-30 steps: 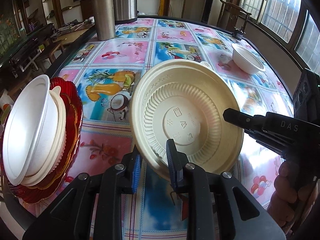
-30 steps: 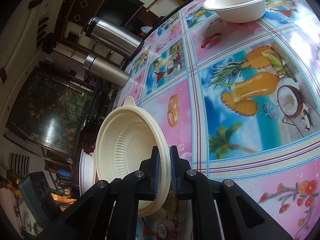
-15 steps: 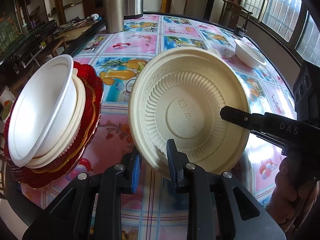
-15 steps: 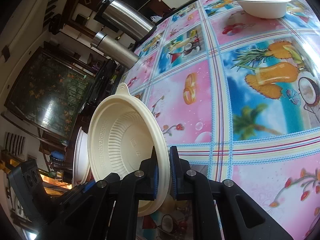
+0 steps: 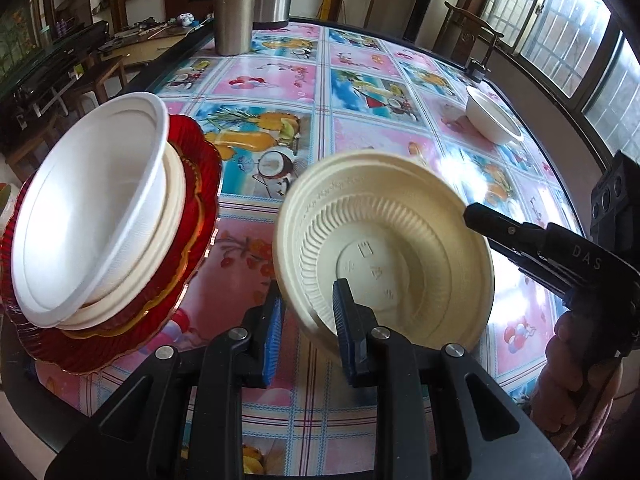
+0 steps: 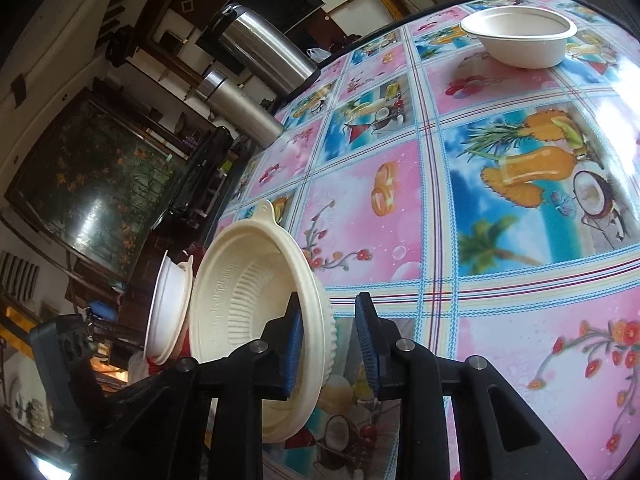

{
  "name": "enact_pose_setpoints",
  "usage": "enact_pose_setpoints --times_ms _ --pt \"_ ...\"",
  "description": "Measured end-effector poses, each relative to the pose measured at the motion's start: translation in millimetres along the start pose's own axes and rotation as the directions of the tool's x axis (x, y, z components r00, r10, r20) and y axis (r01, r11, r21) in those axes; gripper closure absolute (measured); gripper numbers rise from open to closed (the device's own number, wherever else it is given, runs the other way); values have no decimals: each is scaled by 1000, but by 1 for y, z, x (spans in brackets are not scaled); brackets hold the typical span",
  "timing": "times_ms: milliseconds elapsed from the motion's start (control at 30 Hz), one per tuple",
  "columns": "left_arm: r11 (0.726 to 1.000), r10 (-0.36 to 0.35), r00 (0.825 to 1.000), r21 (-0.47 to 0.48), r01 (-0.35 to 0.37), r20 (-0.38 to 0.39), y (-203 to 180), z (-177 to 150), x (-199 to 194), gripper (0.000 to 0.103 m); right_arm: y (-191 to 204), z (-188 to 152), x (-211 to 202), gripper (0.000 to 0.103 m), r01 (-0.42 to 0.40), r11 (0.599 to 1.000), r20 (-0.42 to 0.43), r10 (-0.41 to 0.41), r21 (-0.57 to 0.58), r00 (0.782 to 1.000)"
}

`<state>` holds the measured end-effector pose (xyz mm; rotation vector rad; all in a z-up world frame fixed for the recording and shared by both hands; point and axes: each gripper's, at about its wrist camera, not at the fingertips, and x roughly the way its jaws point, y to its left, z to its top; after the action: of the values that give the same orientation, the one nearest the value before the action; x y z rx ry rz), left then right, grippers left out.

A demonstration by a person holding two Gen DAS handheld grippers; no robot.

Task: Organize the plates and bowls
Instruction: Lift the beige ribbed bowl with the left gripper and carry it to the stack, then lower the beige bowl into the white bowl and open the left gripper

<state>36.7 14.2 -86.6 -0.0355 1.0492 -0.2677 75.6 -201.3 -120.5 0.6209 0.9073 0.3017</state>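
We should keep the left gripper [image 5: 306, 330] firm on the near rim of the cream ribbed plastic bowl [image 5: 384, 252], held tilted over the counter [image 5: 360, 128], then nest it onto the white foam bowl [image 5: 88, 216] topping the red scalloped plate [image 5: 200, 184]. Left jaws straddle that rim; whether they pinch it, we cannot tell. The right gripper [image 6: 332, 344] has its jaws spread, one pad touching the rim.

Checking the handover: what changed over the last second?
The right gripper opened, letting go of the cream bowl. The left gripper now holds it alone, nearer the stack on the red plate. The far white bowl and steel flasks stayed put.
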Motion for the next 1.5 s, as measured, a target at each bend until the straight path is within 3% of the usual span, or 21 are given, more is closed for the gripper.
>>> enact_pose_setpoints --times_ms 167,333,500,700,867,1033,1300,1500 --pt "1000 0 1000 -11 0 -5 3 1 4 81 -6 2 -4 76 -20 1000 2 19 20 1000" --pt "1000 -17 1000 -10 17 -11 2 0 5 81 3 -3 2 94 -27 1000 -20 26 -15 999" --pt "999 -52 999 -16 52 5 4 2 -7 81 8 -6 -2 94 36 999 20 -35 -32 999" --pt "997 -75 995 -14 76 73 10 14 -41 81 17 -3 -20 94 12 1000 44 -11 -24 999" --pt "998 -59 986 -17 62 154 26 27 -77 81 52 4 -40 94 5 997 91 2 -76 996" --pt "999 10 977 -48 1 214 58 37 -104 81 104 15 -43 94 -4 986 111 23 -168 994" --pt "983 98 982 -171 -70 159 130 46 -104 81 185 23 6 94 -40 959 43 54 -280 998" --pt "969 107 990 -234 -83 92 163 37 -85 81 219 12 55 93 -36 946 -35 26 -321 999"
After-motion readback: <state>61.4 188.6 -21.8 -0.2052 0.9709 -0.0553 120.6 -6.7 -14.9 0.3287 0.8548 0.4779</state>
